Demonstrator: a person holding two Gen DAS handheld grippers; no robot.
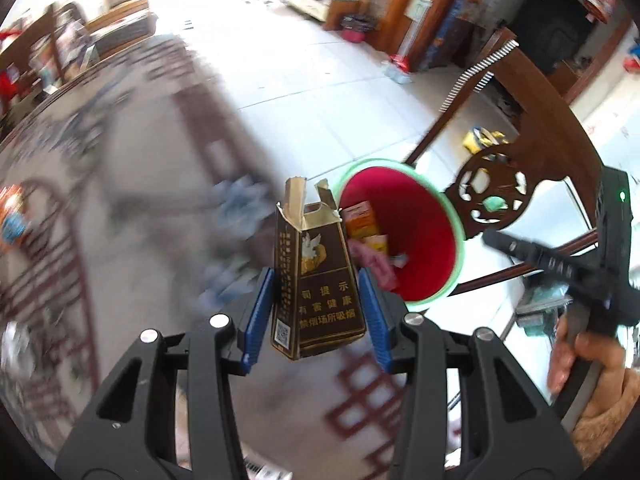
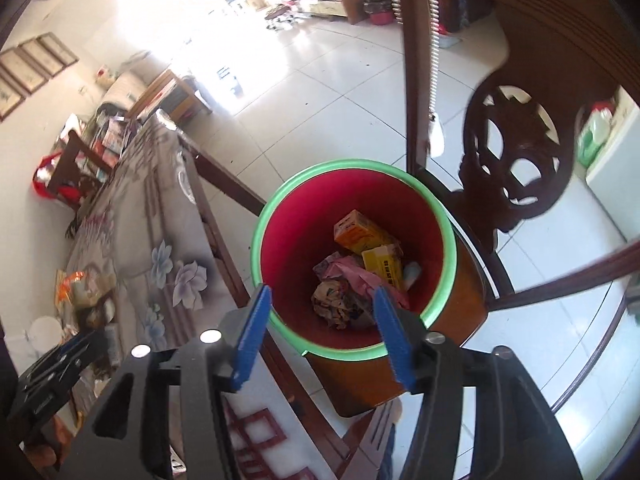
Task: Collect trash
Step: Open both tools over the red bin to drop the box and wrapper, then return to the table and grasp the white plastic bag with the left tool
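We see one brown cigarette box (image 1: 318, 280) clamped in the left gripper (image 1: 316, 312); the right gripper (image 2: 320, 332) gapes empty above one bin (image 2: 280, 200) holding two yellow-orange cartons (image 2: 356, 232).

Lived-in home, dining or living area. White glossy floor tiles (image 2: 320, 92) throughout. Carved dark-wood chair (image 2: 516, 148) with openwork back, beside a table under a flower-printed cloth (image 2: 160, 248). Red waste bin with green rim (image 2: 352, 264) on the floor, holding household packaging: orange box (image 2: 360, 234), crumpled wrappers. Framed pictures (image 2: 28, 68) in a row on the wall. Low wooden furniture and cartons at the far, sunlit end. Second red bin (image 1: 354, 28) by a wooden door frame. Green detergent bottle (image 2: 596, 132) on a white appliance.
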